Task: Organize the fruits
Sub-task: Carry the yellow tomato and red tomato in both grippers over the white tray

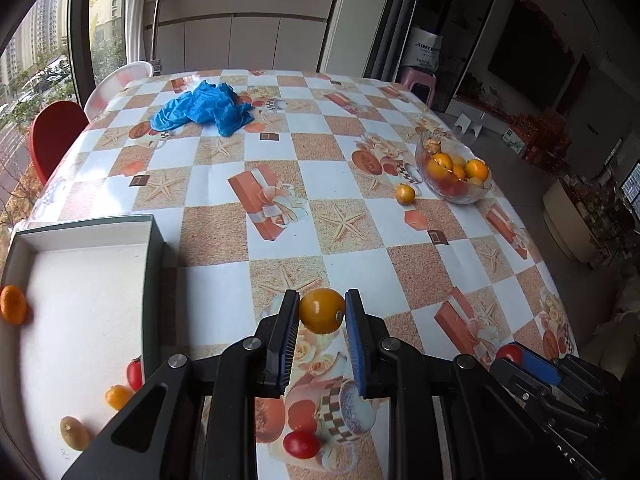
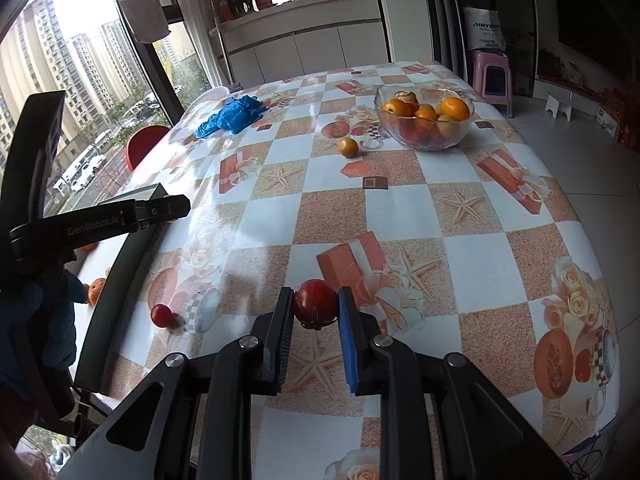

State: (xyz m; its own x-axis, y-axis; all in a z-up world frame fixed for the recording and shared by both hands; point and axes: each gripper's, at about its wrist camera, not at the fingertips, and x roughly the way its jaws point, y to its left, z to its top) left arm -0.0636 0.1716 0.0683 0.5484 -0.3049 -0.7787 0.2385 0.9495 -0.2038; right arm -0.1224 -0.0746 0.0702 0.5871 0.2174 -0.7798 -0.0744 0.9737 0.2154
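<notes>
The left wrist view looks down into the shallow white tray with dark green walls [image 1: 154, 280] at the left of the frame, and 4 fruits show inside it: 1 orange mandarin [image 1: 13, 305] against the far left edge, 1 small red tomato [image 1: 135, 374] by the right wall, 1 small yellow-orange fruit [image 1: 118, 397] just below it, and 1 brownish-green kiwi-like fruit [image 1: 74, 433] at the lower left. The right wrist view shows this tray only edge-on at its left, with little of its contents visible.

The left gripper [image 1: 322, 312] is clamped on a round yellow-orange fruit [image 1: 322, 311], pinched between its 2 blue pads at lower centre. The right gripper [image 2: 315, 307] grips a dark red tomato with a dried stem [image 2: 315, 306] in the same way; in the left view only a corner of it appears at lower right.

On the checked starfish-print tablecloth [image 2: 472, 248] lie 2 loose fruits: 1 small red cherry tomato [image 2: 161, 315] near the tray wall, and 1 small yellow-orange fruit [image 2: 348, 147] just beside the clear glass bowl of oranges [image 2: 424, 118] at the upper right. 1 crumpled blue cloth [image 2: 232, 115] lies at the far side of the table, upper left of centre.
</notes>
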